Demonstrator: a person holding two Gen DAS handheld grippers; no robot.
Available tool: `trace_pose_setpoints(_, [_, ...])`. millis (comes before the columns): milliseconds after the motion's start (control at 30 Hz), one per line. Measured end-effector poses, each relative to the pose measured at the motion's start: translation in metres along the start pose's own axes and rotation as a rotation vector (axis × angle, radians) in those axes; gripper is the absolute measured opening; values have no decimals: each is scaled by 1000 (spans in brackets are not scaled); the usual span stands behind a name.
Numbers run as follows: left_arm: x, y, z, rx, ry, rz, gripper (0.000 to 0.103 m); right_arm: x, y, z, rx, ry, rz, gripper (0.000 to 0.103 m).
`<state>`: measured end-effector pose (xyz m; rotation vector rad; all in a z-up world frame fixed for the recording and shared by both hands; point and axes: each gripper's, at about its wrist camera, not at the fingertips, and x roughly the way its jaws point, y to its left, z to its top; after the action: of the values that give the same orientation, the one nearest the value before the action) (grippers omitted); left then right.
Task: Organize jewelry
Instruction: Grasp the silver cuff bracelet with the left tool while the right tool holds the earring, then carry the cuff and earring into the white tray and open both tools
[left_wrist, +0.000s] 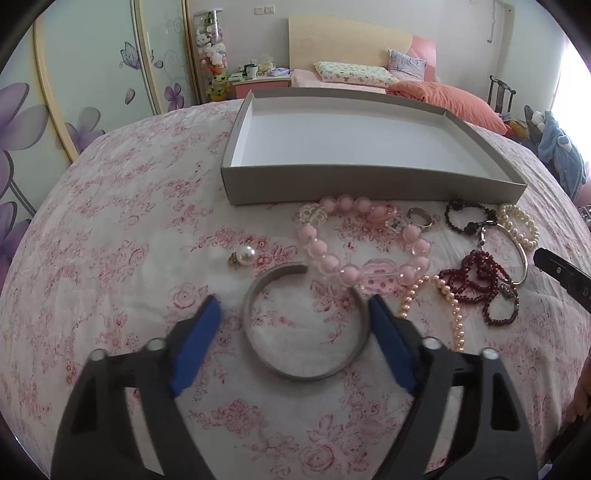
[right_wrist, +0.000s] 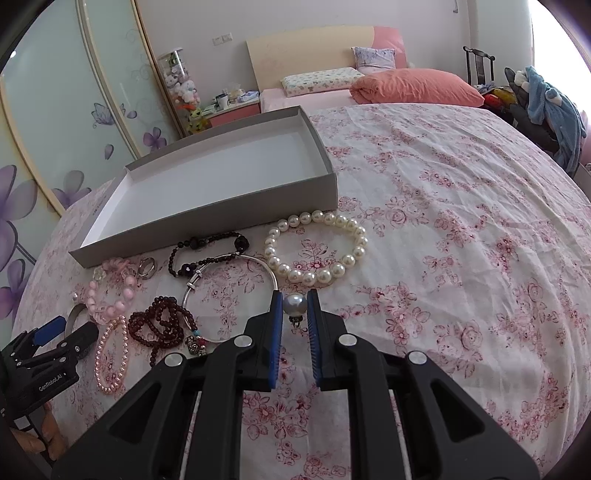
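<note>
My left gripper (left_wrist: 293, 306) is open, its blue pads either side of a silver cuff bangle (left_wrist: 306, 321) lying on the floral cloth. A pearl pendant (left_wrist: 243, 255) lies just beyond it on the left. My right gripper (right_wrist: 294, 303) is shut on another pearl pendant (right_wrist: 294, 305), held just above the cloth. An empty grey tray (left_wrist: 369, 184) with a white floor stands behind the jewelry; it also shows in the right wrist view (right_wrist: 207, 236). A pink bead bracelet (left_wrist: 364, 243), a white pearl bracelet (right_wrist: 316, 253) and a dark red bead strand (right_wrist: 160, 325) lie in front of it.
A silver ring (left_wrist: 419, 218), a black bead bracelet (right_wrist: 207, 253), a thin silver bangle (right_wrist: 229, 295) and a pink pearl strand (right_wrist: 110, 358) lie on the cloth. The left gripper (right_wrist: 55, 343) shows at the right wrist view's lower left. A bed and wardrobe stand behind.
</note>
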<state>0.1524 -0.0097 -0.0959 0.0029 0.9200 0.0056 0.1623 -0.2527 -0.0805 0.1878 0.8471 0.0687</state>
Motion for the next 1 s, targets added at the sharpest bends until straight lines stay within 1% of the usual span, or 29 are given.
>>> trace_pose_setpoints(33, [-1,0,0,0,-5,1,65,0,0,0,-1,-1,0,14])
trace_pose_setpoints(233, [-3,1,-1,-6,-8,-6,65,-3,1,0,-5,-9,3,14])
trace_pose_setpoints(500, [-7,9,-2,-40,-12,-19,65,-9,6,-2,-19,-19,18,14])
trace_pose_setpoints(667, [-17,13,-4,-49,-35,-24,65,-17,13,-1,-31,-42,34,14])
trace_pose_setpoints(833, [-37,13,1,-52,-92,-39,65,-28,23,5,-53,-79,59,14])
trace_pose_setpoints(1000, [-62,7,19,-25,-185,-50,65,-40,36,17,-94,-128,87,14])
